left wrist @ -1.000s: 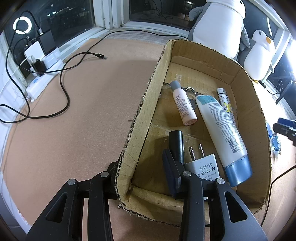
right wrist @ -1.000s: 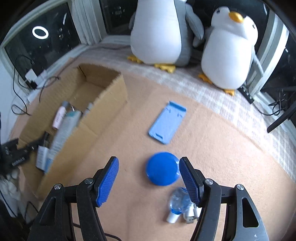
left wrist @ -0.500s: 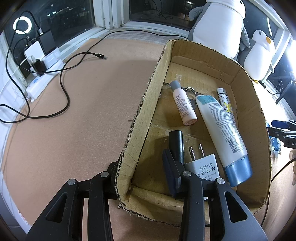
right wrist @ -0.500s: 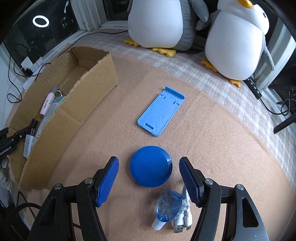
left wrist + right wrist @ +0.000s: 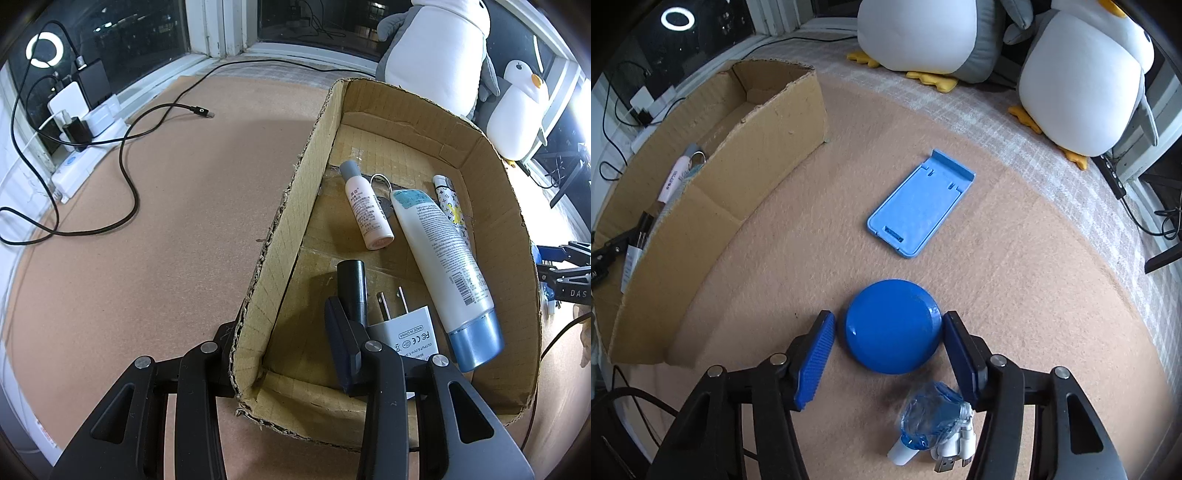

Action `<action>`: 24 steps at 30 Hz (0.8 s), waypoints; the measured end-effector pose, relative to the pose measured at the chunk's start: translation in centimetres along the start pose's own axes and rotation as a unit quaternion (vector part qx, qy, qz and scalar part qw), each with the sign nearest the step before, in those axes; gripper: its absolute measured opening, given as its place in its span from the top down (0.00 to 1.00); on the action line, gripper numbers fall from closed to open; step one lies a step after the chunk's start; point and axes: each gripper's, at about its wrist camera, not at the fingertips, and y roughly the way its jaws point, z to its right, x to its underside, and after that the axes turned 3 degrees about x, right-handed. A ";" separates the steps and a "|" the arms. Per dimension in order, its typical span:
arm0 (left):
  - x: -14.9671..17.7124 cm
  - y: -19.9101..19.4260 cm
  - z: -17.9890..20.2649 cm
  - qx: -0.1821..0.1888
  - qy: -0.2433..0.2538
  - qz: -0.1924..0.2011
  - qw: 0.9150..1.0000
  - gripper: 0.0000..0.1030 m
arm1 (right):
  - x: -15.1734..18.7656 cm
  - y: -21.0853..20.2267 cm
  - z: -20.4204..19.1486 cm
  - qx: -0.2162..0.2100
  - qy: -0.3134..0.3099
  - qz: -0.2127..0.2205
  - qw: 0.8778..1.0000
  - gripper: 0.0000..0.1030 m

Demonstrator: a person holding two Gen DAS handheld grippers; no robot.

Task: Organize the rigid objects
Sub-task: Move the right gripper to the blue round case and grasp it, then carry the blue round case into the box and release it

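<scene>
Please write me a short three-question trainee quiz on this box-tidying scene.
1. True or false: the left claw grips the cardboard box by its wall.
2. Which item lies between the right claw's fingers: A) blue phone stand, B) round blue disc, C) wrapped cable bundle?
3. Fill in: the white charger plug lies ___ the box.

Key: 1 true; its fingers clamp the wall from both sides. 2 B; the jaws have just been closing around it, with a gap showing on the left side. 3 inside.

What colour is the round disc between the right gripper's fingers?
Solid glossy blue disc; the right wrist view shows it best.
</scene>
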 end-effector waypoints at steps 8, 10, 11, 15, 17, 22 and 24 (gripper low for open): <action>0.0 0.0 0.0 0.000 0.000 0.000 1.000 0.65 | 0.0 0.1 0.4 -0.004 0.013 0.005 1.000 0.55; 0.0 0.0 0.0 0.000 0.000 0.000 1.000 0.65 | 0.0 0.0 0.6 -0.003 0.017 0.009 1.000 0.55; 0.0 0.0 0.0 0.000 0.000 0.000 1.000 0.65 | 0.2 -0.3 0.5 -0.003 0.020 0.013 1.000 0.55; 0.0 0.0 0.0 0.000 0.000 0.000 1.000 0.65 | 0.3 -2.0 0.7 -0.006 0.038 0.037 0.999 0.55; 0.0 0.0 0.0 0.000 0.000 0.000 1.000 0.65 | 0.0 -3.2 0.6 -0.010 0.042 0.053 0.998 0.55; 0.0 0.0 0.0 0.000 0.000 0.000 1.000 0.65 | -1.3 -5.8 -0.7 -0.019 0.048 0.094 0.994 0.55; 0.0 0.0 0.0 0.000 0.000 0.000 1.000 0.65 | -2.1 -6.5 -1.4 -0.028 0.051 0.110 0.992 0.55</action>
